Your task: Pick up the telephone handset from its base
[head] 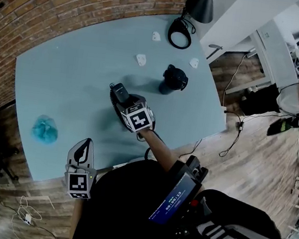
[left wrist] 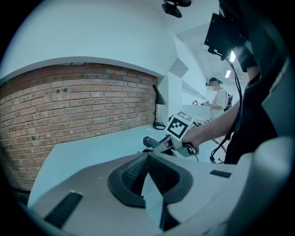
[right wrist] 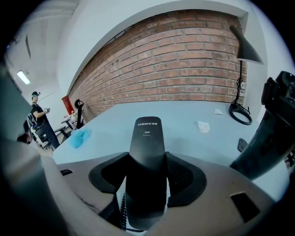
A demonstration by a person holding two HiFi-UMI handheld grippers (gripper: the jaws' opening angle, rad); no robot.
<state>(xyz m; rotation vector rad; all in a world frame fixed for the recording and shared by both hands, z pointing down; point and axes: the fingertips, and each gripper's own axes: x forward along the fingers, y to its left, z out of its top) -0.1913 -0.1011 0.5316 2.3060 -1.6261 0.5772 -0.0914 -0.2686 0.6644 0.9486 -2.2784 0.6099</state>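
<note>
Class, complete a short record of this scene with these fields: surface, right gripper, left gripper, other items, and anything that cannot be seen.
Surface: light blue table beside a brick wall
Right gripper: shut on the black telephone handset
Left gripper: shut, empty, at the table's near edge
Other items: blue cloth, black lamp, dark upright object
Phone base: not clearly visible

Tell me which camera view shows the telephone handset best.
The right gripper view: the handset fills the centre, gripped between the jaws. The head view shows it small from above; the left gripper view shows only a dark end.
</note>
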